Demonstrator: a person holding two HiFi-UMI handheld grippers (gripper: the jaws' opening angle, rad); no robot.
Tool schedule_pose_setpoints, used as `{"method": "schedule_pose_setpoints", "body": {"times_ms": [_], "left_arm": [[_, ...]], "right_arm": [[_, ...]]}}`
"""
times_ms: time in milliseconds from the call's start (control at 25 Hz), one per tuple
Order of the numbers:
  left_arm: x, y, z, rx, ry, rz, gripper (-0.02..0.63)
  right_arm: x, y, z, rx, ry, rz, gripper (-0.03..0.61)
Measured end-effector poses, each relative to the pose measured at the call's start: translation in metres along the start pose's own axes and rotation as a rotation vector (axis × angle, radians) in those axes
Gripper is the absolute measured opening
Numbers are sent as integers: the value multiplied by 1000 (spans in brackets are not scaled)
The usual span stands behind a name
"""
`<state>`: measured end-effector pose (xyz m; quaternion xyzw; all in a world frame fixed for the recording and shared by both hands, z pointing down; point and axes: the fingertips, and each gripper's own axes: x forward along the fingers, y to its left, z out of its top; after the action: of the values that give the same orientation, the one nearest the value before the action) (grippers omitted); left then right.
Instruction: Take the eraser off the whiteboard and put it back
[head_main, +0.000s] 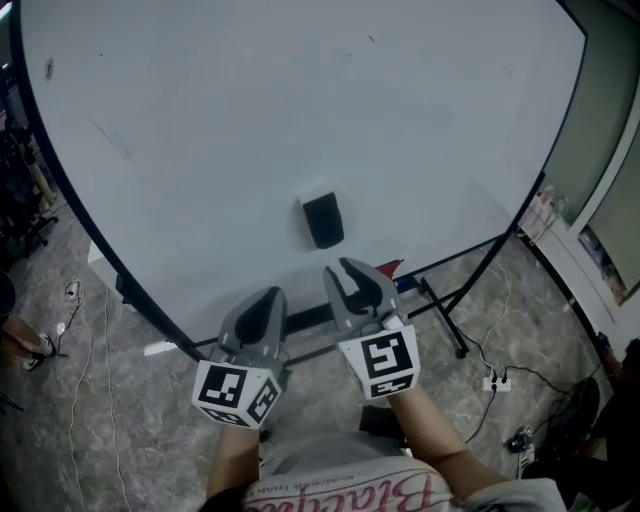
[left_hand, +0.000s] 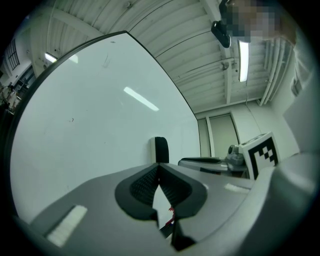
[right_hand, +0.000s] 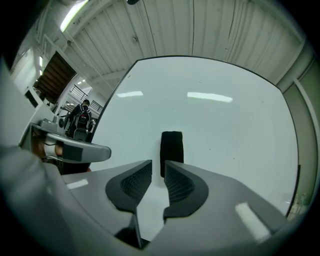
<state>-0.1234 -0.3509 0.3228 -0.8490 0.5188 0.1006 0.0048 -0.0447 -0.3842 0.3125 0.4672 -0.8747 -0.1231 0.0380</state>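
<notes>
A black eraser (head_main: 323, 220) clings to the large whiteboard (head_main: 300, 110), low and near its middle. It also shows upright ahead in the left gripper view as the eraser (left_hand: 160, 150) and in the right gripper view as the eraser (right_hand: 171, 147). My right gripper (head_main: 345, 272) hangs just short of it; the right gripper (right_hand: 158, 167) has its jaws a narrow gap apart with nothing between them. My left gripper (head_main: 268, 298) sits beside it, further from the board. In its own view the left gripper (left_hand: 159, 167) has its tips touching and is empty.
The whiteboard's stand leg (head_main: 445, 320) runs across the marbled floor, with a power strip (head_main: 495, 381) and cables to the right. A person (right_hand: 80, 117) stands far off to the left of the board. Cabinets line the right wall (head_main: 600, 250).
</notes>
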Motion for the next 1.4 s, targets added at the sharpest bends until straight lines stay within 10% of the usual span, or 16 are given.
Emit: {"method": "schedule_pose_setpoints", "body": {"times_ms": [120,1400], "left_arm": [[1,-7,-3,-2,5,-14,-2],[3,-32,-21,-15,50,-57,-2]], "right_arm": [[-14,8,-3,23,-3,19,3],[-51,24,-30,167,36,105,0]]}}
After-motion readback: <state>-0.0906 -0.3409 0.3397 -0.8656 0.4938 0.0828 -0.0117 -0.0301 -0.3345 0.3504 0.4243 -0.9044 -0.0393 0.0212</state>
